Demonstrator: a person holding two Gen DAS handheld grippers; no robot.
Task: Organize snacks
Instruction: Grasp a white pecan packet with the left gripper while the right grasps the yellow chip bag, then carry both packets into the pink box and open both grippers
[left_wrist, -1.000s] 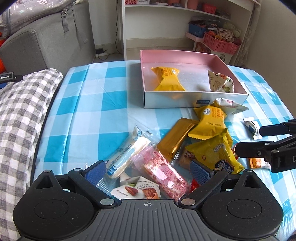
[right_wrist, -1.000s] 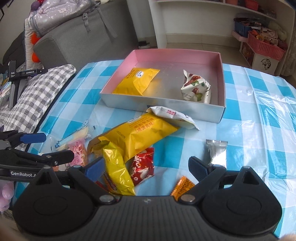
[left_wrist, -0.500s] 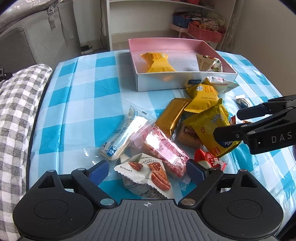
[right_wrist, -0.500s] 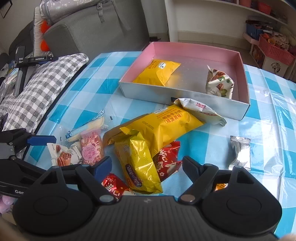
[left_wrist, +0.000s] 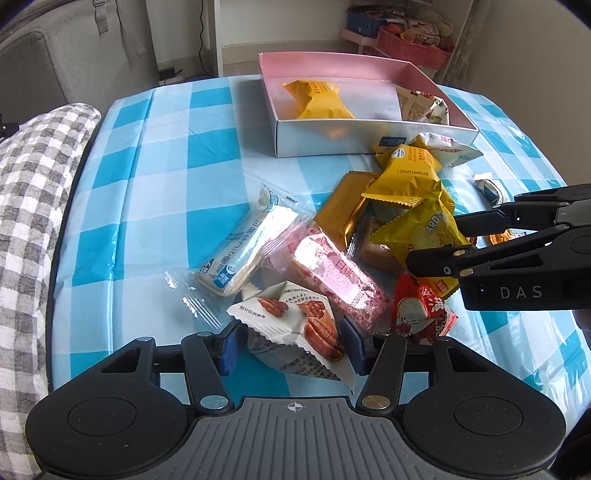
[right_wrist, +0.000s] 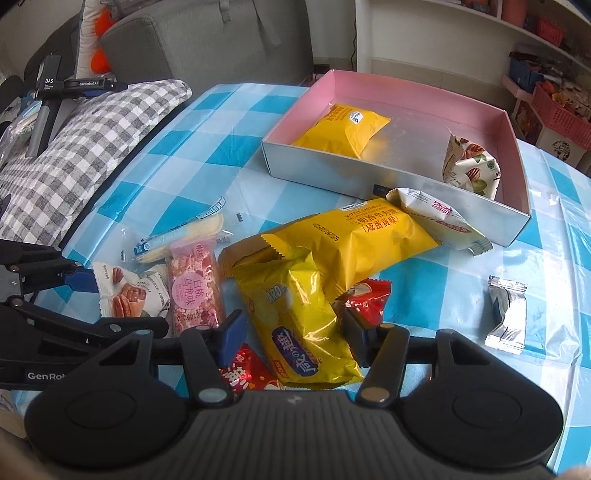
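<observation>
Two packets lie in the box (left_wrist: 373, 142); about ten remain heaped on the desk (left_wrist: 166, 184). Left tool (left_wrist: 291, 347) closing around pecan packet (left_wrist: 295, 332); right tool (right_wrist: 295, 332) closing around yellow packet (right_wrist: 303, 317).

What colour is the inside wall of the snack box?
Pink inside the box, with silver outer walls; clearest in the right wrist view.

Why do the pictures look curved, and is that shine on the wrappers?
Left wrist view: fisheye bends the table's edge and darkens the corners; glare whitens the pink wrapper. Right wrist view: same curving, with bright shine on the yellow ARO packet and the box floor.
</observation>
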